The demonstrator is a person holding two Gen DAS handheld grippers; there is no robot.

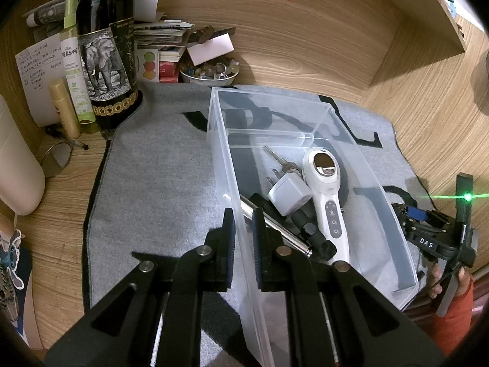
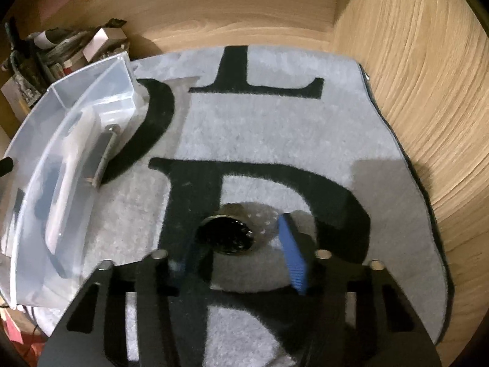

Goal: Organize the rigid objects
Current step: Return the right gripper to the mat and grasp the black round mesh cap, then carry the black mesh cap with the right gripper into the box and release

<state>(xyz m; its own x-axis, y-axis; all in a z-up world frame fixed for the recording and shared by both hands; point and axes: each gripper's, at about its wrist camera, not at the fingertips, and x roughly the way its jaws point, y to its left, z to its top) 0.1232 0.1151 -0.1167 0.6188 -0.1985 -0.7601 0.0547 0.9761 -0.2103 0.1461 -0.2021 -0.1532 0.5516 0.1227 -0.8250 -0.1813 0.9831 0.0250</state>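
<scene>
Now, step: the bin point(image 1: 305, 113) holds several things already; one more item is being picked up off the mat point(image 2: 275, 128), so I judge the sorting well along but not finished.
Bin: clear plastic, standing on the grey mat; inside lie keys point(image 1: 282, 163), a white plug point(image 1: 290, 194), a white handheld device point(image 1: 324, 189), a metal rod point(image 1: 275, 224) and a black piece I cannot name; the far compartment behind the divider looks empty.
Left gripper point(image 1: 243, 223): closed on the bin's near wall, one finger outside and one inside; it seems to be steadying the bin.
Right gripper point(image 2: 235, 244): low over the mat, straddling the disc point(image 2: 226, 235); the blue pad point(image 2: 292, 253) stands just off the disc's right edge, and the left finger is blurred, so I cannot tell whether it touches; I read the jaws as partly closed but not yet clamped.
Disc: small, round, dark and glossy with a metal rim, lying flat on a black letter of the mat, well apart from the bin.
Next move: it calls for closing fully on the disc's rim, lifting it clear, then carrying it left over the bin wall and letting go inside.
Risk: the disc is low and smooth; I judge the pads could slip over it or pinch the mat's pile instead.
</scene>
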